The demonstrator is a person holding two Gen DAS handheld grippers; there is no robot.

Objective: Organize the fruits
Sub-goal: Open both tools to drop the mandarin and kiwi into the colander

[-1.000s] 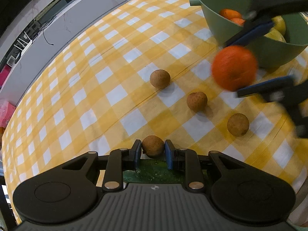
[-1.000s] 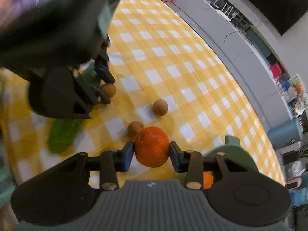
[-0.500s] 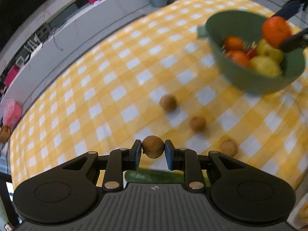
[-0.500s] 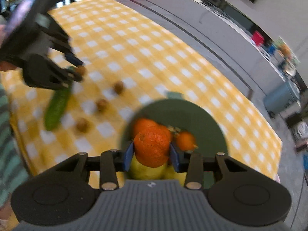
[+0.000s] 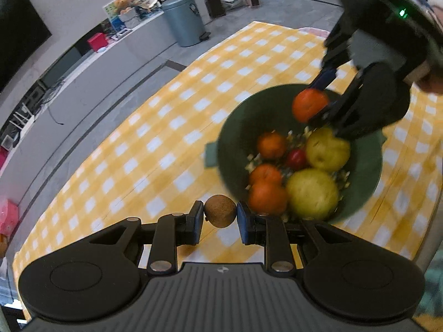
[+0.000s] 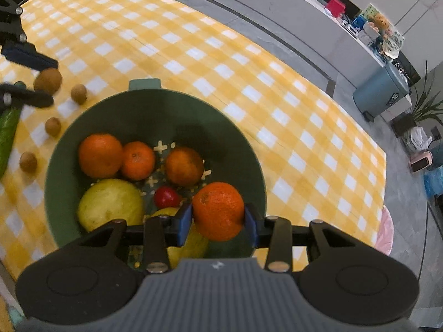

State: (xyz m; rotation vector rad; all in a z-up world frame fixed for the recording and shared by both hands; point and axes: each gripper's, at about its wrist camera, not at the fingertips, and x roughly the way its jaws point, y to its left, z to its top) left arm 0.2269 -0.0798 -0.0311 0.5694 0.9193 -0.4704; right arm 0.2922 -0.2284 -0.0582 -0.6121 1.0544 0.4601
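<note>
My left gripper [image 5: 220, 217] is shut on a small brown round fruit [image 5: 220, 214], held above the table just left of the green bowl [image 5: 229, 127]. My right gripper [image 6: 218, 221] is shut on an orange [image 6: 218, 210] and holds it over the near side of the green bowl [image 6: 155, 102]. The bowl holds three oranges [image 6: 100, 155], two yellow pears [image 6: 110, 204] and a small red fruit [image 6: 166, 197]. In the right wrist view the left gripper [image 6: 38, 83] with its brown fruit [image 6: 47, 80] is at the far left.
Three small brown fruits [image 6: 78, 93] [image 6: 53, 126] [image 6: 28, 161] and a green cucumber [image 6: 7, 135] lie on the yellow checked cloth [image 6: 210, 55] left of the bowl. A grey bin [image 5: 184, 19] and a low counter stand beyond the table.
Both grippers have risen. The right gripper carried the orange from beside the brown fruits to over the bowl. The left gripper lifted its brown fruit off the cloth toward the bowl.
</note>
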